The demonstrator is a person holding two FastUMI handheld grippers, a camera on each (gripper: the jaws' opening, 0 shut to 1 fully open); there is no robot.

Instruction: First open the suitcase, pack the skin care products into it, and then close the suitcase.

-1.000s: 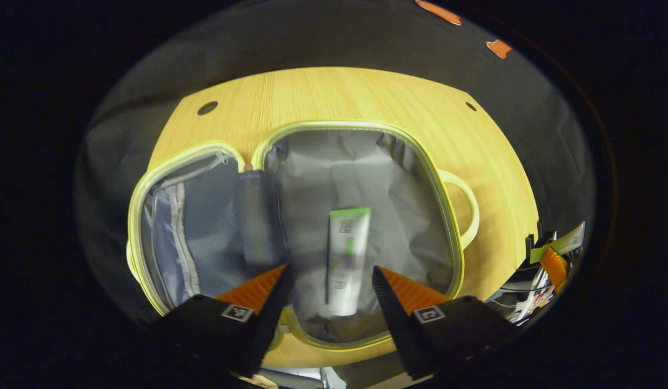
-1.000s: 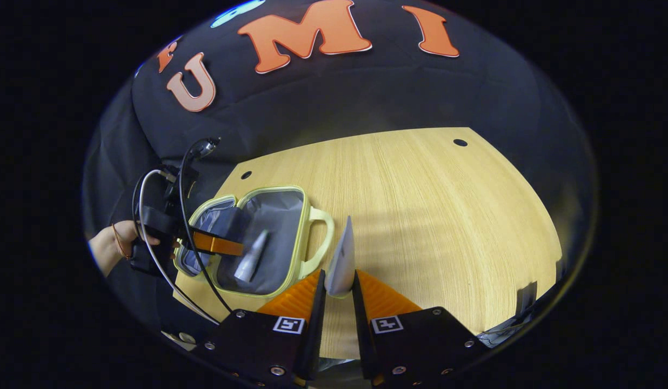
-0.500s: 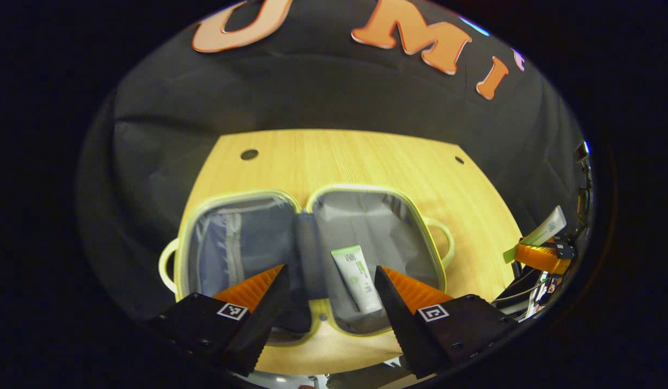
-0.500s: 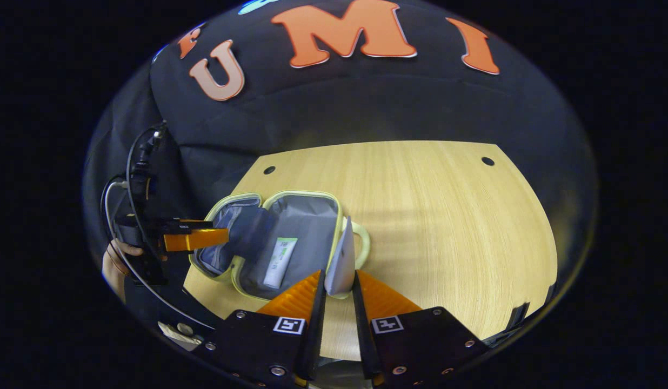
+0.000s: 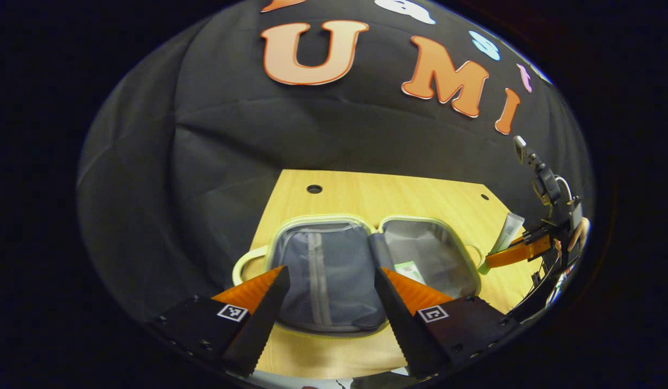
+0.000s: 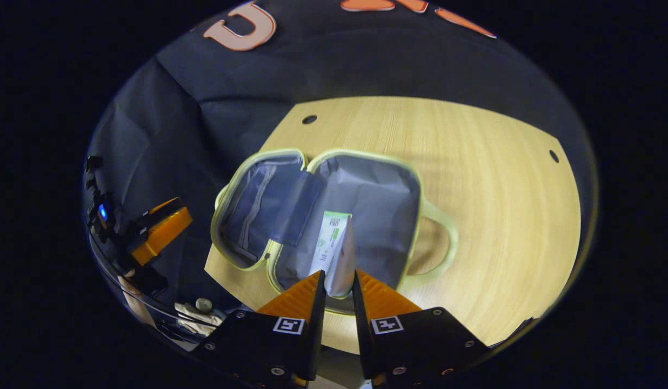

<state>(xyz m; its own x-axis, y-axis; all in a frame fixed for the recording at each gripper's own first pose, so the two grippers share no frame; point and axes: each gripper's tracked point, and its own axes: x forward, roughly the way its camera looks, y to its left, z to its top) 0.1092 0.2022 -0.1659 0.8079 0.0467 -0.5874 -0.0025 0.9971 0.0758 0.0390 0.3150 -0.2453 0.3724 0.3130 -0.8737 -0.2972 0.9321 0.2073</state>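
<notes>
- One wooden table (image 6: pixel 474 216), pale grain, with small round holes near its far corners; black cloth wall behind it.
- One small suitcase (image 6: pixel 366 178), pale yellow-green trim and zip edge, lying fully open on the table near its front edge. Two halves lie flat side by side, joined at a grey hinge strip. A loop handle (image 6: pixel 439 237) sticks out from the outer side of each half.
- One lid half (image 5: pixel 323 270), grey-blue lining with a zipped mesh pocket; seen straight ahead in the left gripper view.
- One base half (image 5: pixel 431 248), crinkled grey lining; holds the packed tube.
- Left gripper (image 5: pixel 328 302): fingers spread wide apart, nothing between them, hovering at the near edge of the lid half. In the right gripper view it sits off the table's left side (image 6: pixel 158 232).
- Right gripper (image 6: pixel 338 294): fingers drawn close, pinching the lower end of a white tube, poised over the near rim of the base half. In the left gripper view it sits at the far right (image 5: pixel 515 251), a hand behind it.
- One white tube (image 6: pixel 342 259), held upright in the right gripper, above the base half and just beside the packed tube.
- One white-and-green tube (image 6: pixel 327 240), lying flat inside the base half, near the hinge.
</notes>
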